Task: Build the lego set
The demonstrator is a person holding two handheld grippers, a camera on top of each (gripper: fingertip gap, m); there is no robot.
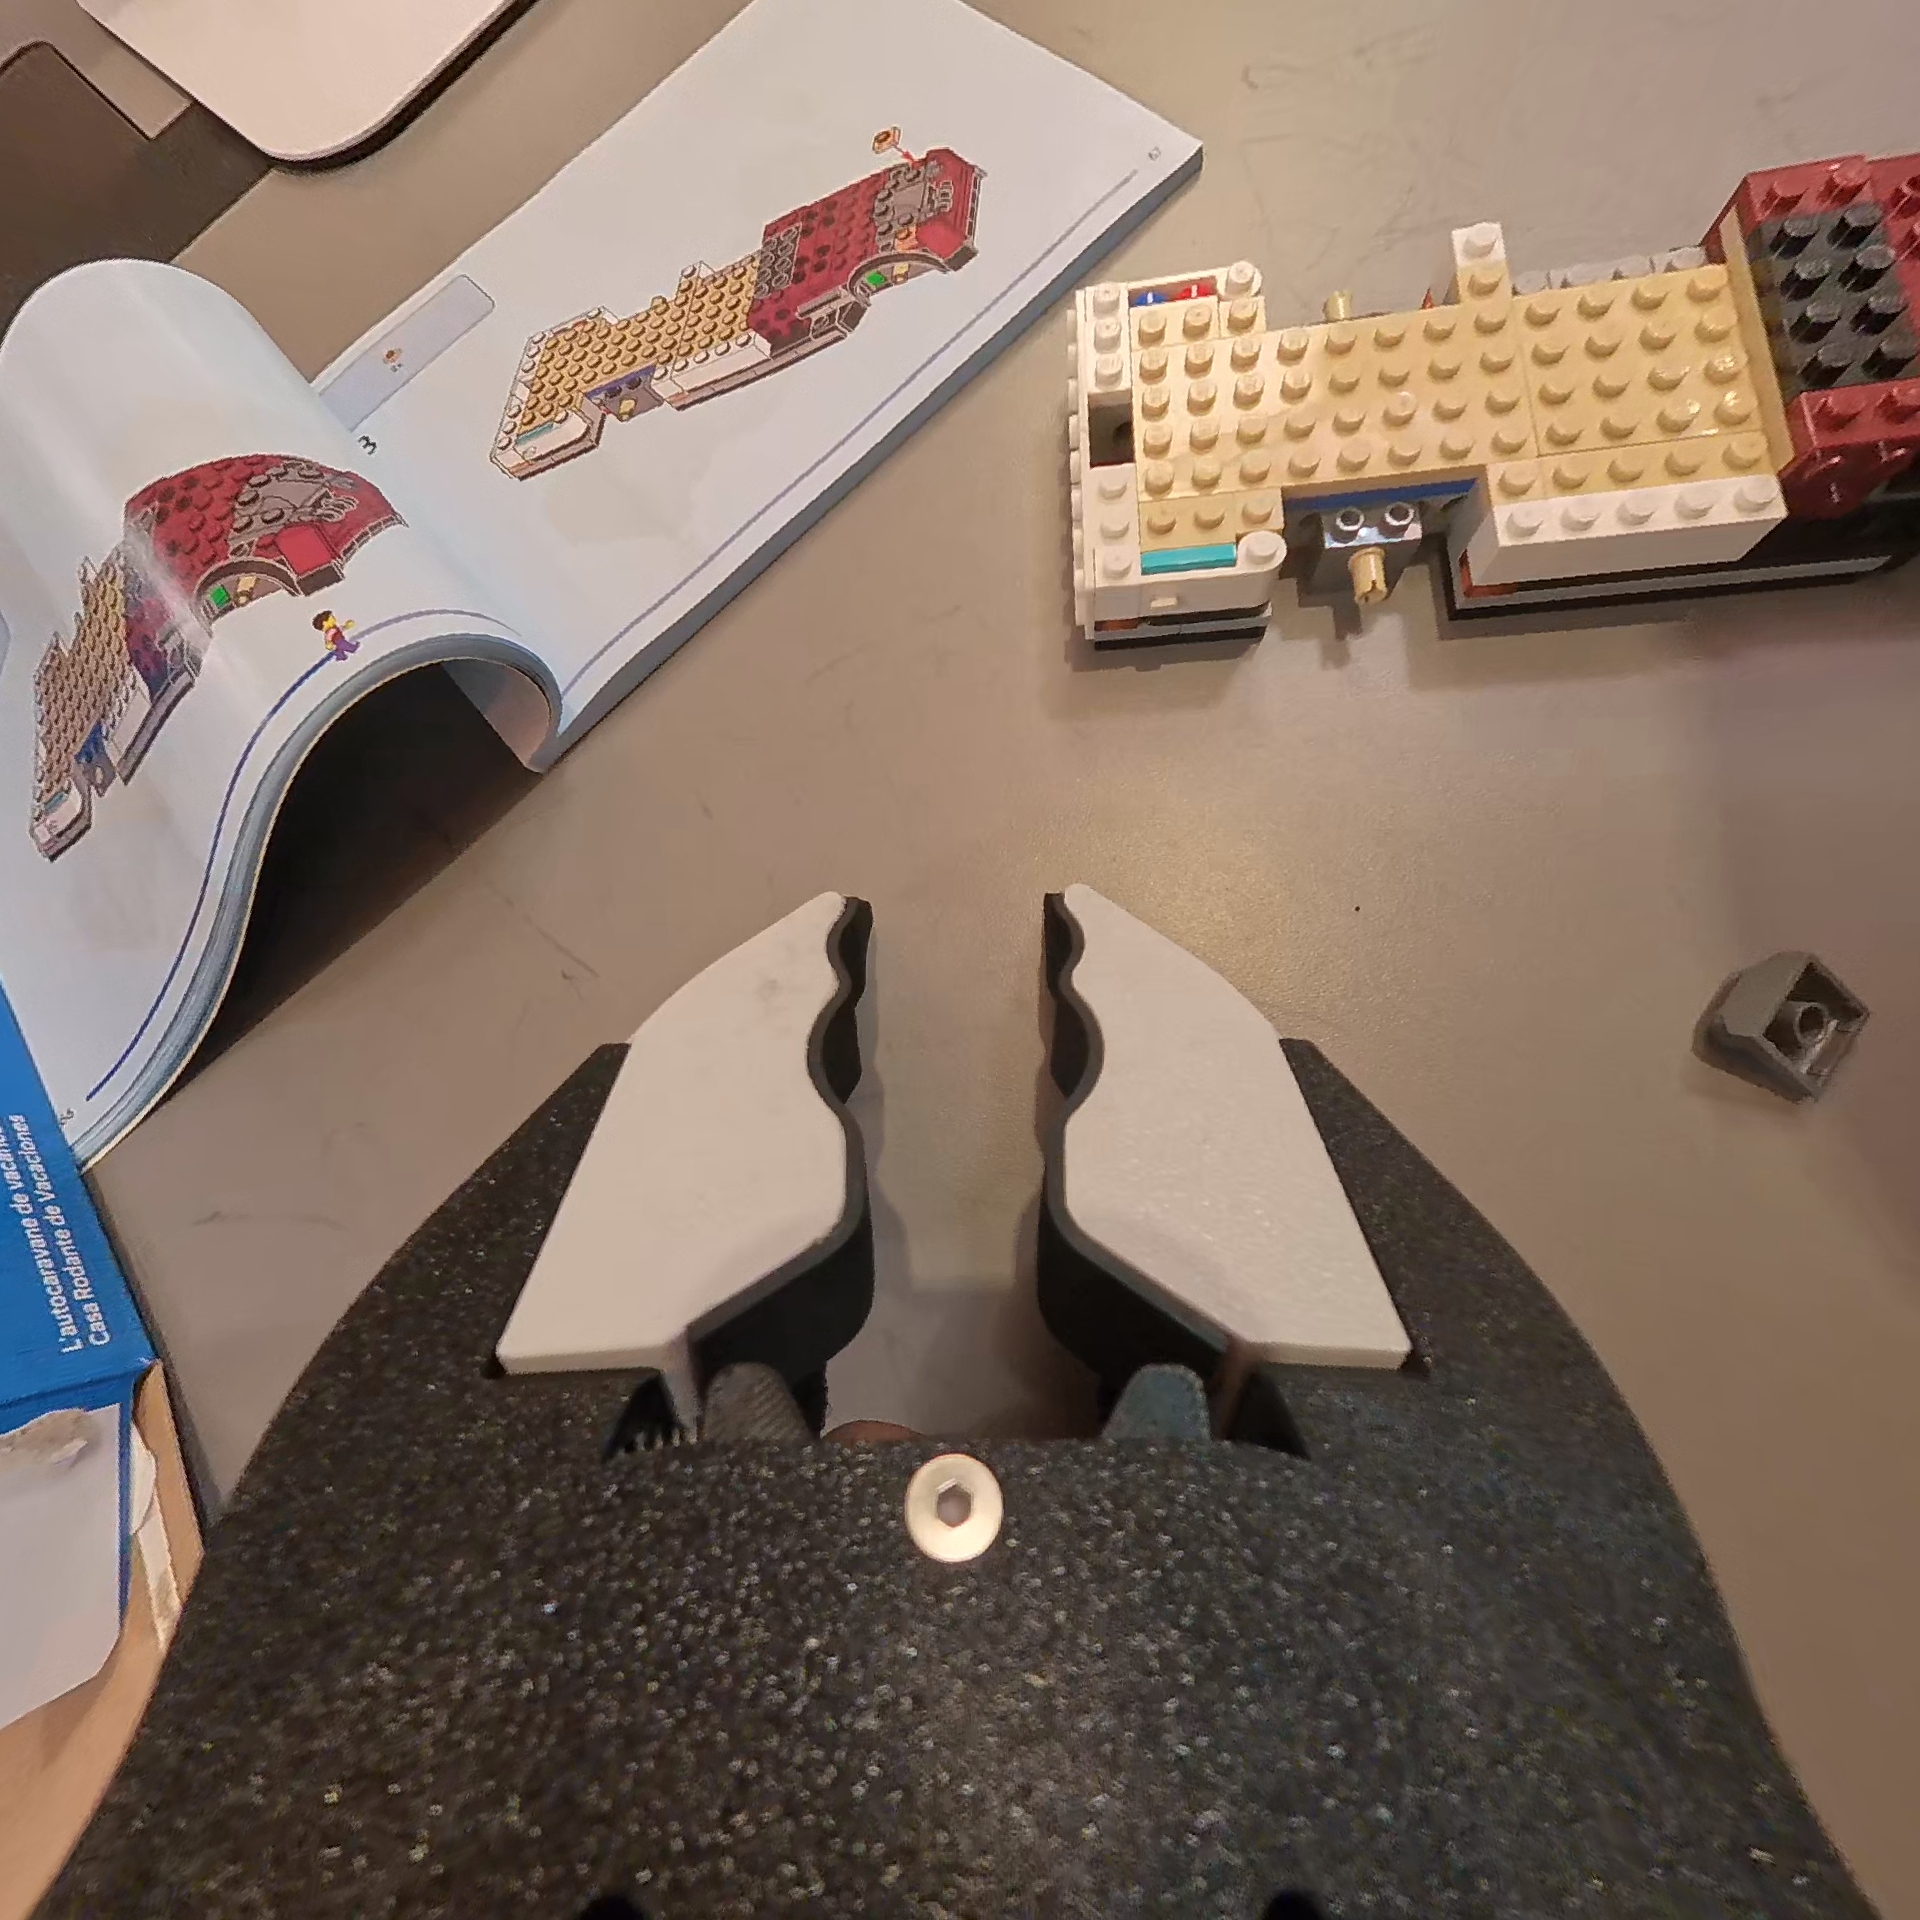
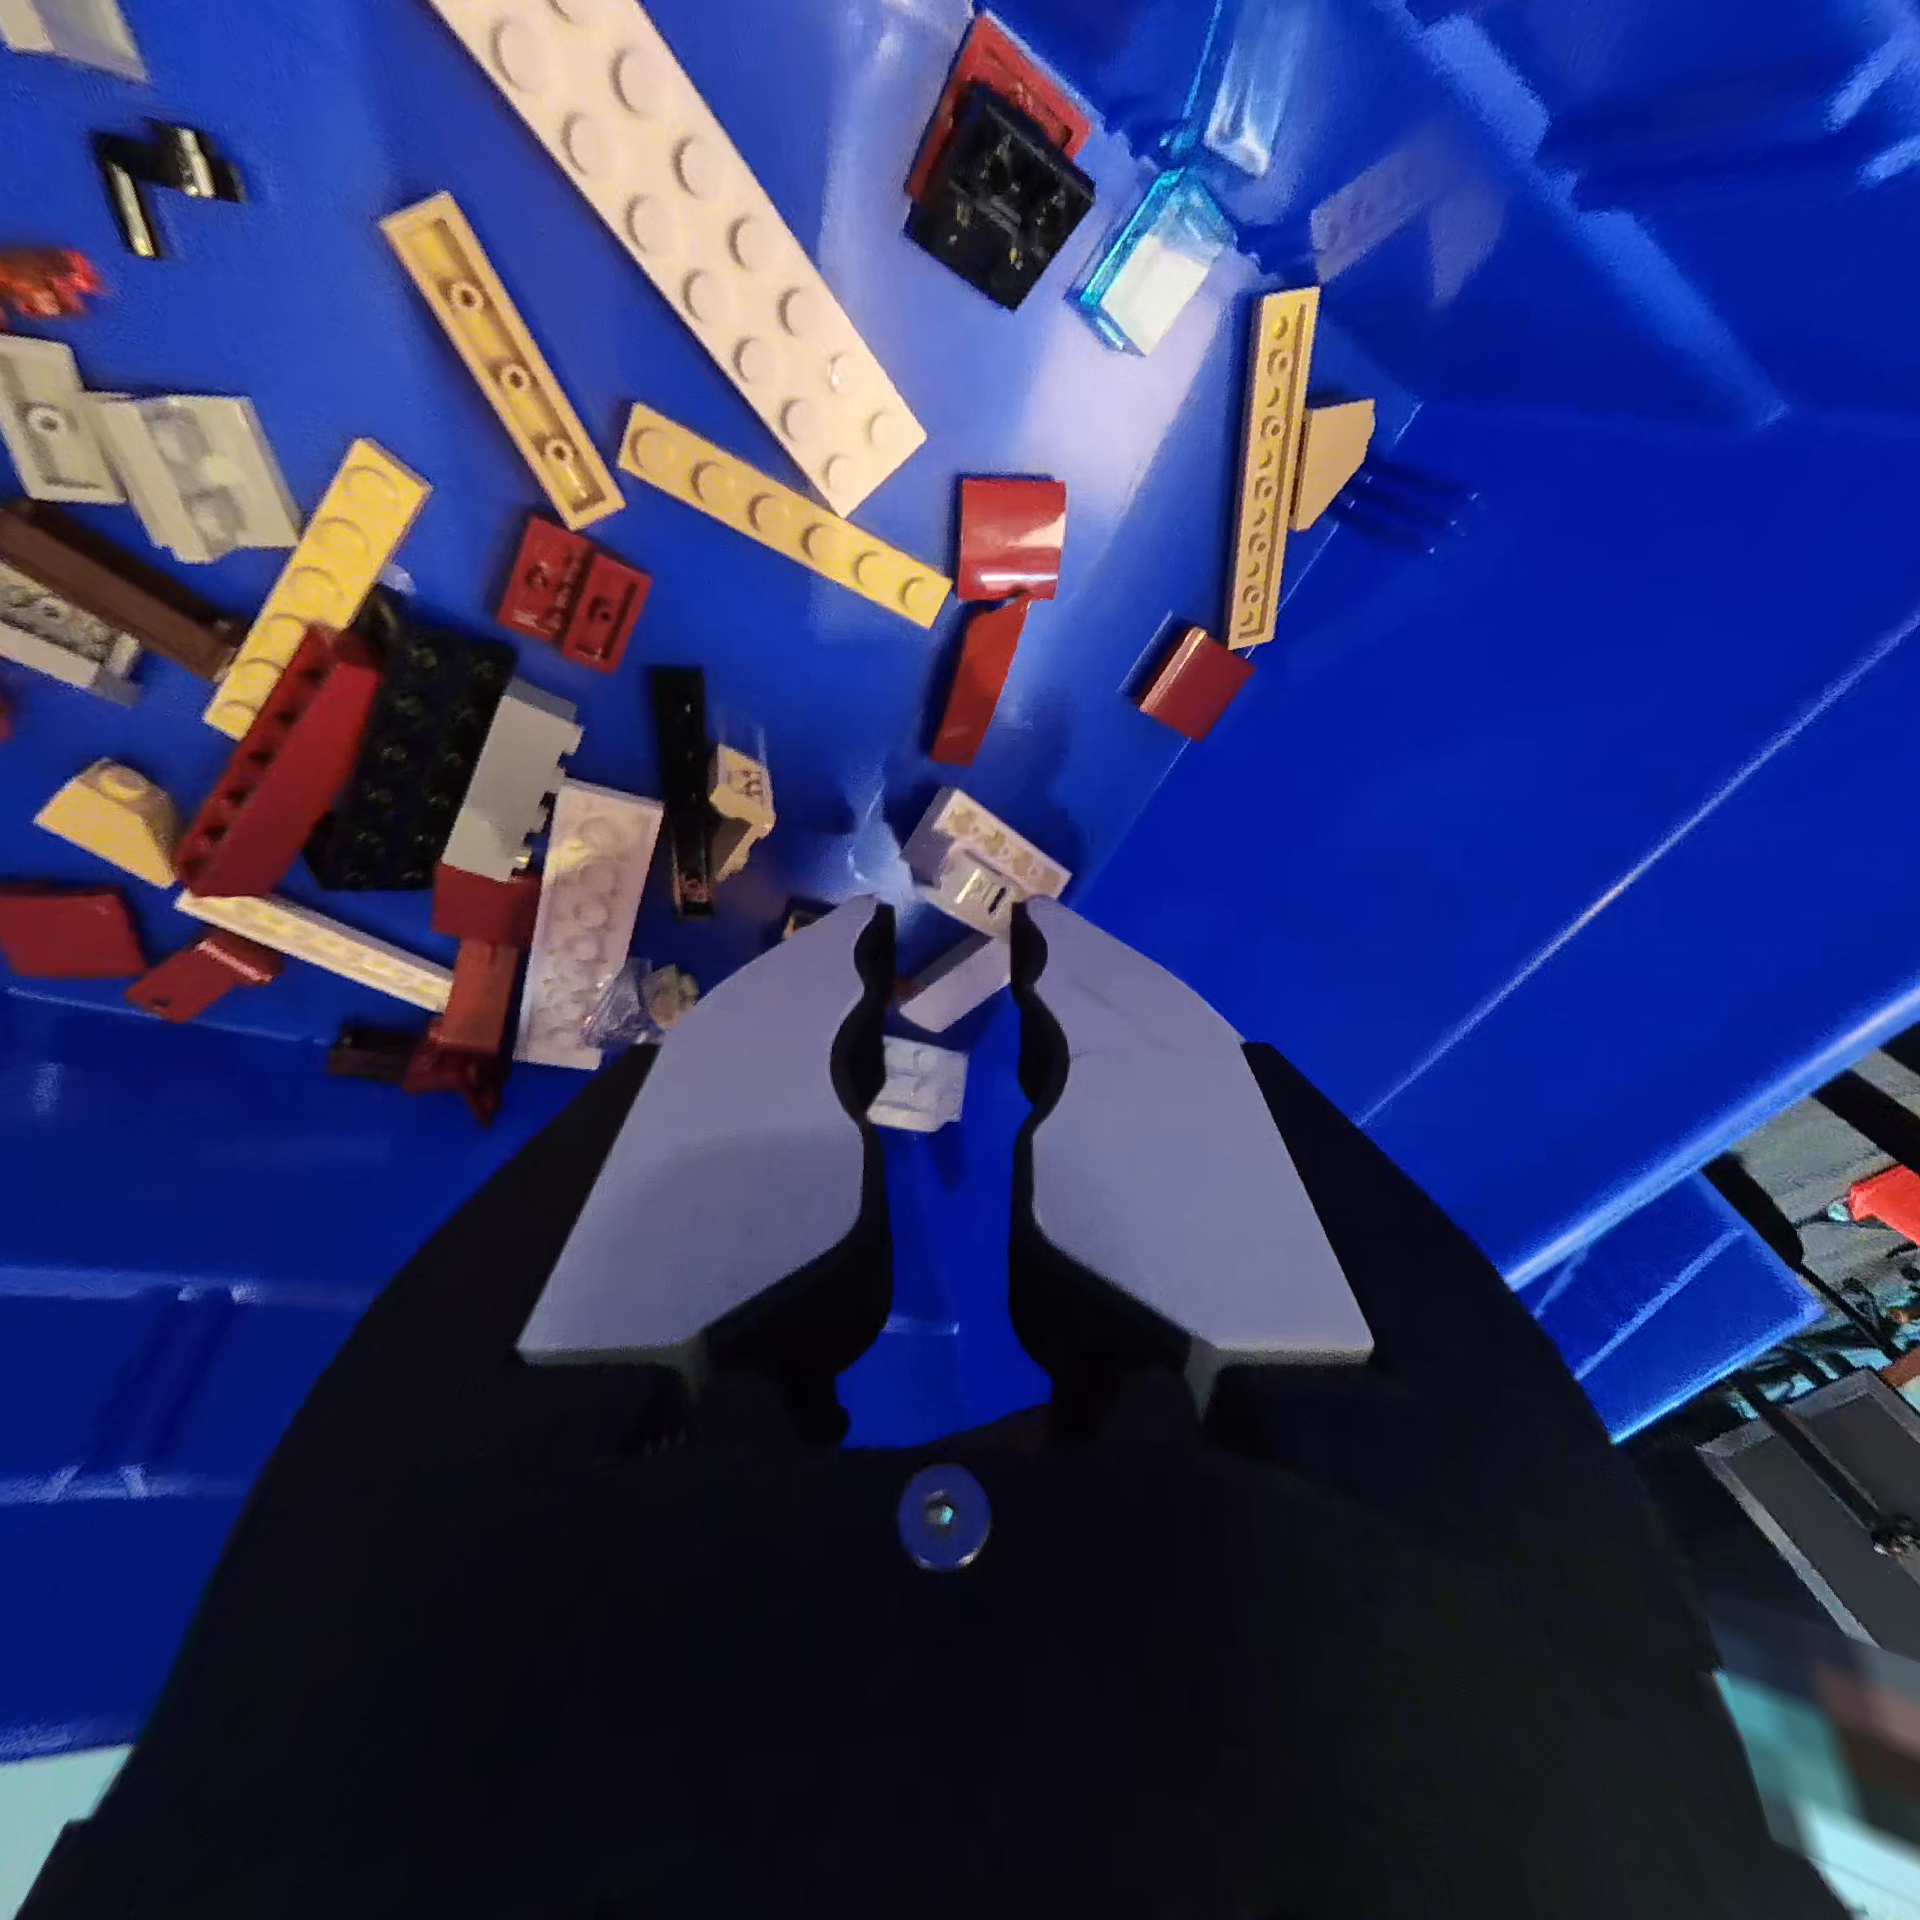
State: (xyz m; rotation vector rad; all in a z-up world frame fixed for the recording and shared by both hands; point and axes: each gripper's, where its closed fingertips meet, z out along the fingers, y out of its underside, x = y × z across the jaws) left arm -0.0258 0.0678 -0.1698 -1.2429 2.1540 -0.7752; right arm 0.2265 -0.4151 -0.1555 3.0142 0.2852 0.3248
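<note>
- Left wrist view: my left gripper hovers over bare tan tabletop. Its fingers are spread, with nothing between the pads but table.
- Ahead of my fingertips and off to the right lies a part-built brick model. It has a tan studded deck, white edging and a dark red and black end, and it is well apart from me.
- Level with my fingertips, out to the right, a single small grey slope brick sits alone on the table.
- Ahead and to the left lies an open instruction booklet with one page curling up. A blue cardboard box sits close by my left side.
- Right wrist view: my right gripper is down inside a blue plastic bin, among loose bricks.
- Its fingers stand partly apart. A pale grey piece lies in the gap near the tips, close against the right-hand pad. Blue shows between the piece and the left-hand pad, so I judge it is not pinched.
- Farther back between the fingers lies a small white studded plate.
- Just past my tips sits a white brick. Beyond it lies a dark red curved piece, and a black bar is ahead to the left.
- Far ahead lie a long white plate and a clear blue piece.
</note>
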